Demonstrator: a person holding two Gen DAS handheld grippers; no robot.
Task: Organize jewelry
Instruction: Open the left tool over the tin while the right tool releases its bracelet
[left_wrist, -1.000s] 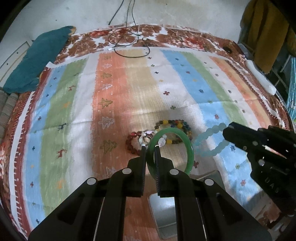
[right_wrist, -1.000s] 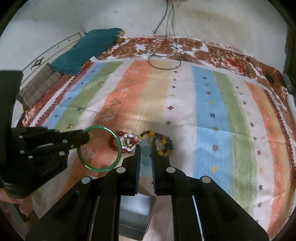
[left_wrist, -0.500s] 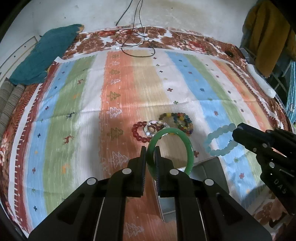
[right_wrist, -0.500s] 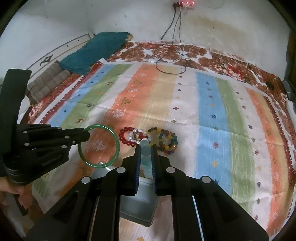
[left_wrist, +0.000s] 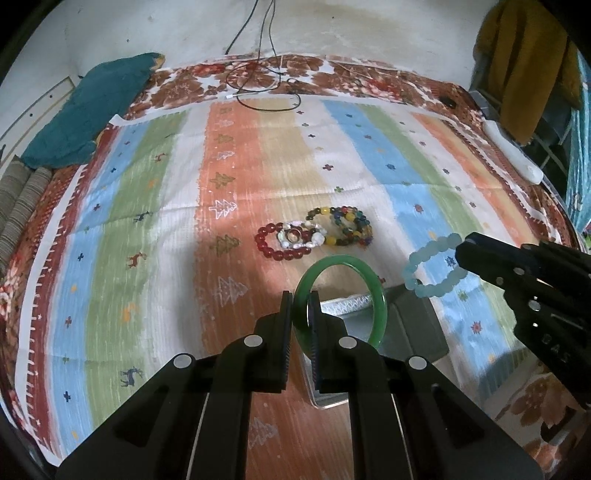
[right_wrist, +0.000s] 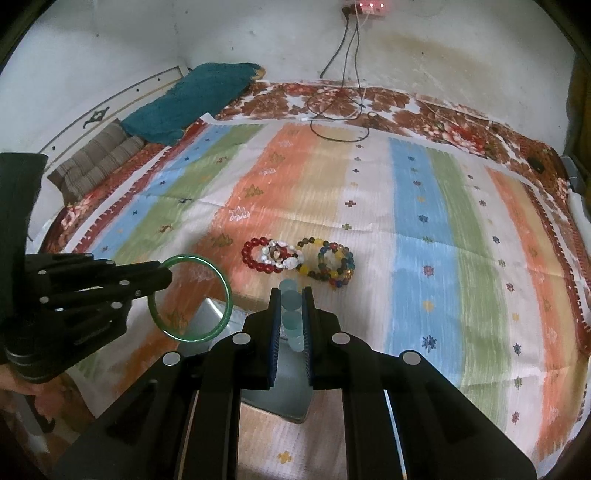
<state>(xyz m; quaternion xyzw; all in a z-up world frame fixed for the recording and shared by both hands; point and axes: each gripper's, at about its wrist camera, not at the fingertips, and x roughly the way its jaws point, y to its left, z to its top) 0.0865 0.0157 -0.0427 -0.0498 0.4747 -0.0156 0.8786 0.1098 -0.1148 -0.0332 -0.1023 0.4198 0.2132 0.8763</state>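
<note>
My left gripper is shut on a green bangle and holds it above a grey metal box. The bangle also shows in the right wrist view. My right gripper is shut on a pale blue bead bracelet, held over the box; it shows in the left wrist view too. On the striped cloth lie a red bead bracelet, a white shell bracelet and a multicoloured bead bracelet, touching one another.
A teal cloth lies at the far left edge. Black cables coil at the far side by the wall. A white object lies at the right edge. Striped cushions sit at the left.
Both grippers have pulled back and up from the bracelets on the cloth, each still holding its piece. The grey box now lies more fully under them.
</note>
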